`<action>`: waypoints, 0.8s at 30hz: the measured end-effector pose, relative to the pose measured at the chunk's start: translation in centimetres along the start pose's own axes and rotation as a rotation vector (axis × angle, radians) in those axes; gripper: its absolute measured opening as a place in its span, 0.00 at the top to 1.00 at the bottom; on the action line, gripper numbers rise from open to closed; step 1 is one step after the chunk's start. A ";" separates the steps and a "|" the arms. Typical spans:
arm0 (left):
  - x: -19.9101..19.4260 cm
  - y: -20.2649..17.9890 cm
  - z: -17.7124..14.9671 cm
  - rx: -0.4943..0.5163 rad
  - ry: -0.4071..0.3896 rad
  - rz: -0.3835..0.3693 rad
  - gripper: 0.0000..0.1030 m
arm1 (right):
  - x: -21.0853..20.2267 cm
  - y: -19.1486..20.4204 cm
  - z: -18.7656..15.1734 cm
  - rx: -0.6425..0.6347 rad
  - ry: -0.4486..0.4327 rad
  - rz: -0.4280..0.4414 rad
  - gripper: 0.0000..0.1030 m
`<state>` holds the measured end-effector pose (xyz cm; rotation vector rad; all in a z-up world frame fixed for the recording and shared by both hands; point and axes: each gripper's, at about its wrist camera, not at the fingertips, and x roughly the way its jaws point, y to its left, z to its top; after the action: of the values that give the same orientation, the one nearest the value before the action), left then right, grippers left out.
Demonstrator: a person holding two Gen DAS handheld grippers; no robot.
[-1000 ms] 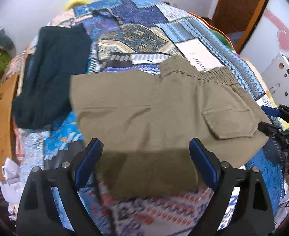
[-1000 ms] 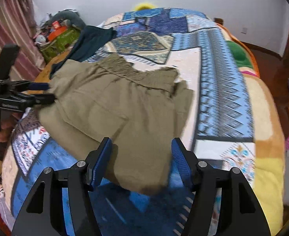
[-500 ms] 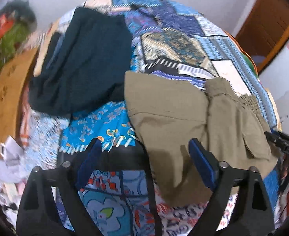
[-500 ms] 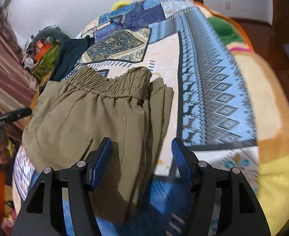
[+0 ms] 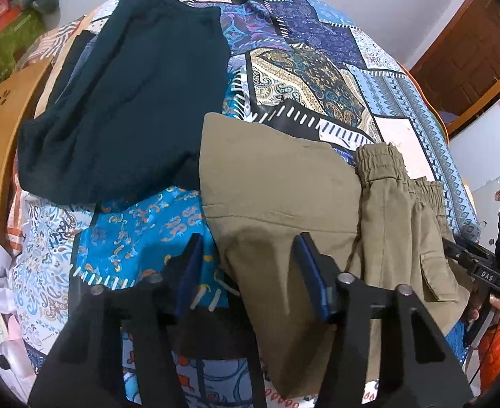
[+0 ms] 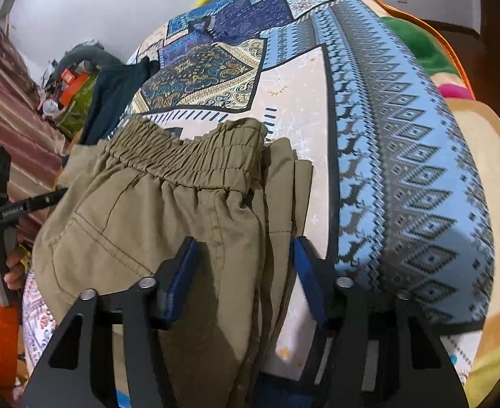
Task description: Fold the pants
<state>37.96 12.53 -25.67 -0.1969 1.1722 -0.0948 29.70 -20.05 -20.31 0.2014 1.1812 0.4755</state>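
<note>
Both grippers (closing) astride pants (image 5: 277, 197)

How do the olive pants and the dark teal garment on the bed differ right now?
The olive pants are khaki-green with a gathered elastic waistband and a flap pocket; the dark teal garment is plain and near black. The pants lie nearest the cameras, between the gripper fingers; the teal one lies beyond, untouched. Both rest on the patterned bedspread.
</note>
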 end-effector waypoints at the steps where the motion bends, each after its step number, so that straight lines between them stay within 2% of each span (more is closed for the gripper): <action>1: -0.1 0.0 0.0 0.001 -0.005 0.005 0.54 | 0.2 0.2 0.0 -0.008 0.005 0.004 0.62; 7: -1.0 0.6 -0.3 -0.013 -0.043 0.036 0.77 | 0.1 0.0 0.1 0.013 -0.006 0.016 0.83; 9: -1.6 0.7 -0.3 -0.012 -0.056 0.041 0.85 | -0.3 0.4 0.2 -0.011 -0.026 0.003 0.86; 11: -2.3 0.7 -0.3 -0.003 -0.076 0.043 0.97 | -0.9 1.2 0.2 -0.049 -0.053 -0.023 0.87; 16: -4.5 0.1 0.0 0.033 -0.115 0.046 0.97 | -2.7 2.0 0.8 -0.084 -0.101 -0.031 0.88; 18: -4.6 0.2 0.2 0.033 -0.096 0.018 0.97 | -3.4 2.2 1.2 -0.091 -0.118 -0.029 0.88; 19: -4.5 0.2 0.3 0.026 -0.082 0.001 0.91 | -3.7 2.3 1.2 -0.099 -0.125 -0.034 0.88; 20: -4.2 0.3 0.4 0.018 -0.059 -0.011 0.78 | -4.0 2.4 1.2 -0.104 -0.135 -0.040 0.88; 22: -3.3 0.3 0.3 0.012 -0.021 -0.014 0.58 | -4.4 2.3 1.2 -0.111 -0.139 -0.049 0.88; 24: -2.3 0.1 -0.1 0.018 0.004 -0.010 0.56 | -4.5 1.9 1.0 -0.108 -0.129 -0.053 0.88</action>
<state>36.99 12.98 -23.66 -0.1869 1.1744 -0.1145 28.83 -20.27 -15.42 0.1053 1.0296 0.4716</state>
